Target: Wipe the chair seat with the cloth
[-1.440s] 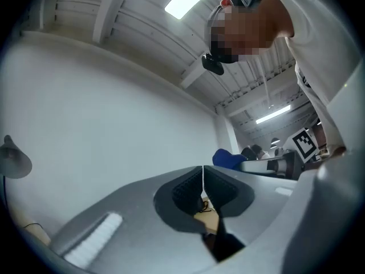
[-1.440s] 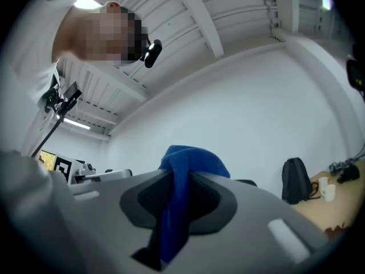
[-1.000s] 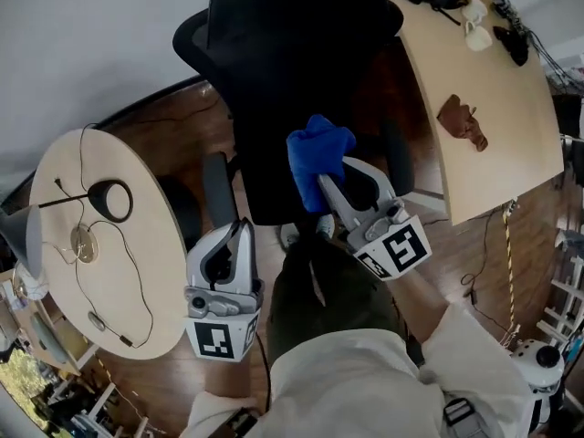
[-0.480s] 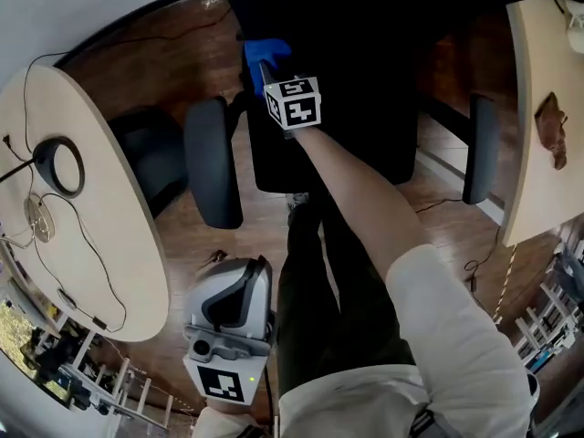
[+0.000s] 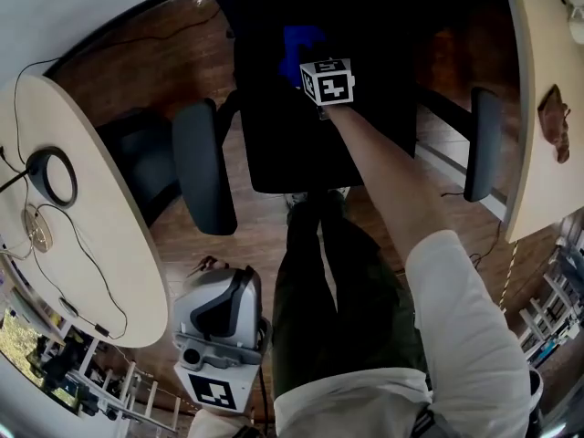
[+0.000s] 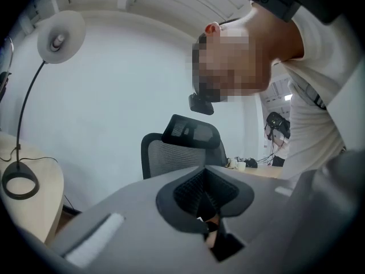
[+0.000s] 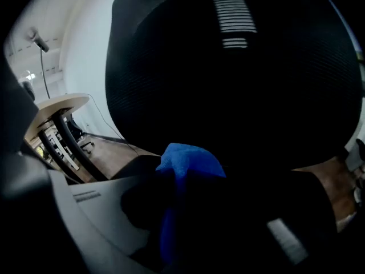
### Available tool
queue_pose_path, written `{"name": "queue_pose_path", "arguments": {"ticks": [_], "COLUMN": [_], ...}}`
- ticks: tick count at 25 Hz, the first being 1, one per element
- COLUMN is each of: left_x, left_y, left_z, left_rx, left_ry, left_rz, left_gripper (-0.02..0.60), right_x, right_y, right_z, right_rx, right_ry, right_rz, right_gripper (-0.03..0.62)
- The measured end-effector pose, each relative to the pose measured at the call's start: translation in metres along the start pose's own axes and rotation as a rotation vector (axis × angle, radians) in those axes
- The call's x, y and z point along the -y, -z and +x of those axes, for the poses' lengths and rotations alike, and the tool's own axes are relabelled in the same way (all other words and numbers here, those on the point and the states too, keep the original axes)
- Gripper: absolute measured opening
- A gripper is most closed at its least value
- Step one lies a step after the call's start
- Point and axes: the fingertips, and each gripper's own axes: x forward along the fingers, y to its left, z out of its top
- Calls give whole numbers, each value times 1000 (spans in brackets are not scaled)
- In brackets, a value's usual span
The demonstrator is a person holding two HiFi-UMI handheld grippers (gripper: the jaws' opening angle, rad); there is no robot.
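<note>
the right gripper (image 5: 308, 62) pinches the blue cloth (image 5: 299, 40) at the back edge of the chair seat (image 5: 292, 144), while the left gripper (image 5: 235, 286) hangs low, off the seat's front edge, with its jaws pressed together on nothing. to wipe well, i'd press the cloth flat and draw overlapping strokes from back edge to front edge, covering both front corners.
</note>
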Motion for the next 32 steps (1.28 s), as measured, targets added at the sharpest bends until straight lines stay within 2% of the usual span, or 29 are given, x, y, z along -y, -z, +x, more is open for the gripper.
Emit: {"name": "queue_pose_path", "arguments": {"ticks": [2, 8, 10, 12, 15, 18, 21, 24, 26, 28, 30, 32], "left_x": [11, 39, 46, 48, 46, 42, 43, 40, 33, 25, 18, 16], "left_y": [-5, 2, 7, 11, 11, 6, -4, -9, -6, 0, 4, 4], "left_z": [8, 17, 17, 16, 10, 6, 8, 5, -2, -11, -17, -20], "left_rx": [13, 4, -1, -4, -4, 1, 8, 12, 6, -7, -19, -19], "left_ry": [15, 59, 66, 67, 56, 40, 33, 17, 0, -11, -19, -27], "left_rz": [-9, -49, -56, -59, -59, -58, -56, -49, -43, -33, -28, -32], "left_gripper": [213, 213, 213, 213, 213, 213, 213, 213, 213, 213, 213, 213], "right_x": [46, 196, 222, 227, 182, 77, -41, -120, -142, -142, -125, -90], "right_y": [4, 32, 38, 36, 11, -15, -5, 27, 41, 44, 42, 46], "right_z": [-18, -85, -97, -100, -96, -85, -63, -31, -13, -3, -5, -13], "right_rx": [-6, -48, -65, -70, -4, 74, 39, -44, -71, -74, -64, -65], "right_ry": [52, 270, 298, 282, 189, 8, -160, -225, -230, -227, -208, -163], "right_rz": [13, 158, 165, 167, 183, 188, 198, 184, 149, 124, 90, 69], "right_gripper": [61, 61, 61, 61, 61, 61, 61, 63, 63, 61, 61, 61]}}
